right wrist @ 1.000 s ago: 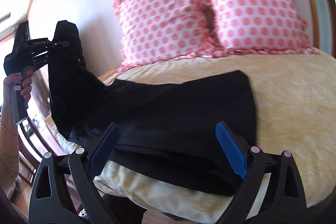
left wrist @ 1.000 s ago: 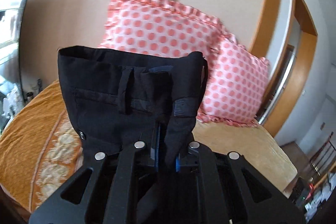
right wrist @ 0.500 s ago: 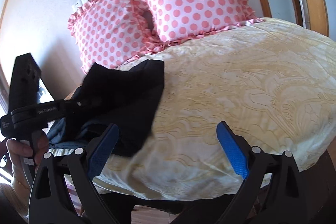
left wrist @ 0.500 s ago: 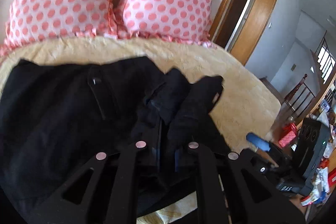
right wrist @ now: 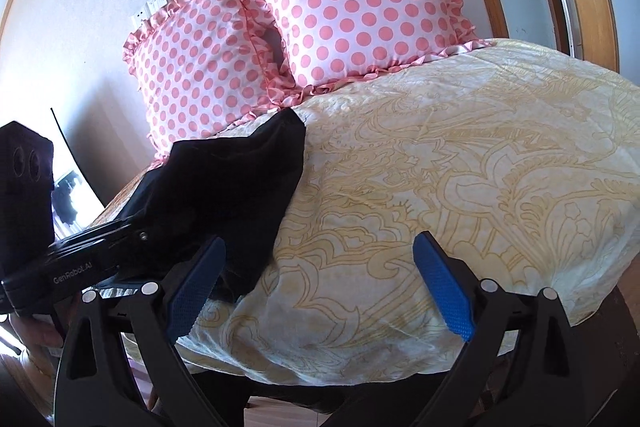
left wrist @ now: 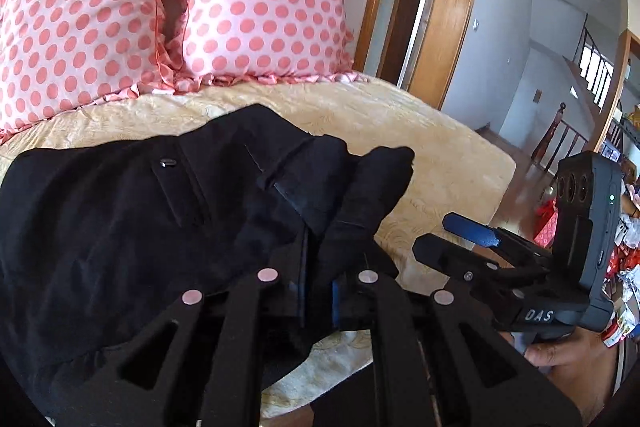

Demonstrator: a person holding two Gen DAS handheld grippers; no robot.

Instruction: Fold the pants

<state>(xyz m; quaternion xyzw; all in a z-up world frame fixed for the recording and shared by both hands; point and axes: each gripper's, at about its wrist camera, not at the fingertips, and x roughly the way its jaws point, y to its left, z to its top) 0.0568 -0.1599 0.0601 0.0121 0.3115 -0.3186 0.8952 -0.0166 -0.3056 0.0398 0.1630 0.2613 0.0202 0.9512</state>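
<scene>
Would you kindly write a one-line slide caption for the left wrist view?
Left gripper shut on a bunched edge of the black pants lying on the yellow bedspread, with the open right gripper alongside.

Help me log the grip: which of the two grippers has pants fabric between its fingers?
The left gripper: shut on the black pants. The right gripper is open, empty.

Pants (left wrist: 120, 227) waistband brought down from mid-air, now doubled over the legs in a heap on bedspread (right wrist: 460, 167). Left gripper (left wrist: 318, 291) lowered with it, still clamped on cloth. Right gripper (right wrist: 320, 279) pulled off the pants, now over bare bedspread, jaws wide.
</scene>
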